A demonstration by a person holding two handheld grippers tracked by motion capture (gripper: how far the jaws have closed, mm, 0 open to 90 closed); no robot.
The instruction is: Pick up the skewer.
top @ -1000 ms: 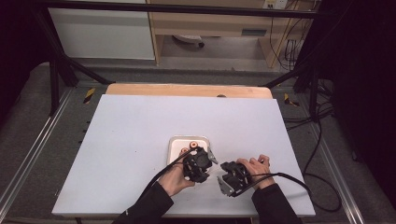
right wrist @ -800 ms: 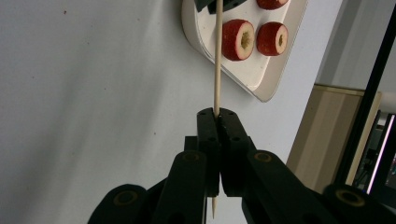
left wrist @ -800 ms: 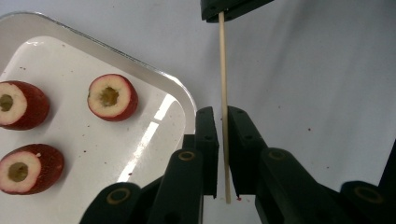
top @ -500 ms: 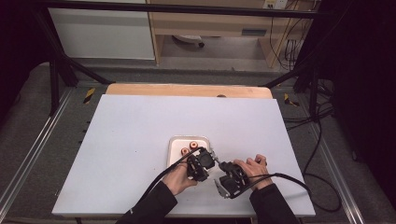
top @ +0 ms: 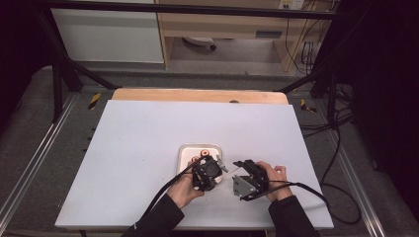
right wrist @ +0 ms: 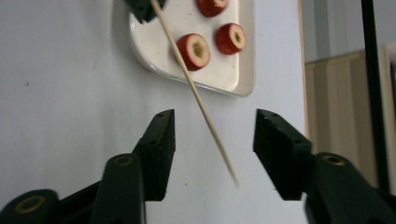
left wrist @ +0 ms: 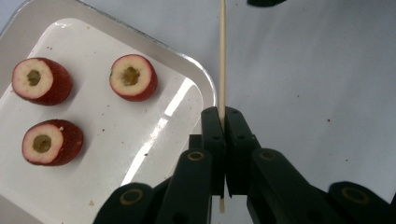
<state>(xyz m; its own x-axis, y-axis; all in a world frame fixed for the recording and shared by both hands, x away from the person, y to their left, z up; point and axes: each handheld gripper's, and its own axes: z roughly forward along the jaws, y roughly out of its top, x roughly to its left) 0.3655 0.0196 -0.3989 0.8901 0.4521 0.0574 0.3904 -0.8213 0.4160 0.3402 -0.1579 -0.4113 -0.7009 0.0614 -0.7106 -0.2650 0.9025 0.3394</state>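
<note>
White tabletop on a wooden bench, dark lab room behind, cables trailing off the far right edge. Left gripper is clamped tight on a thin wooden skewer, pinched near its lower end; the stick runs straight out ahead of the jaws, over the bare table just to the side of a white tray. Right gripper has jaws standing well apart, having just been opening; the skewer passes between them with its pointed tip free, touching neither pad. Reads as a hand-over completed: stick now carried by the left gripper alone, right one letting go. Seen from above, both grippers sit close together at the near edge of the tray, left gripper, right gripper. On the tray, ahead and to the side of the left jaws, lie three red fruit slices, cored, pale flesh with a greenish hollow, cut face up, apart from one another. Likely next: right gripper backs clear, takes up a slice, and the point is lined up with the cored hole. Calls for a steady stick and careful aim; the skewer looks slender and liable to flex.
</note>
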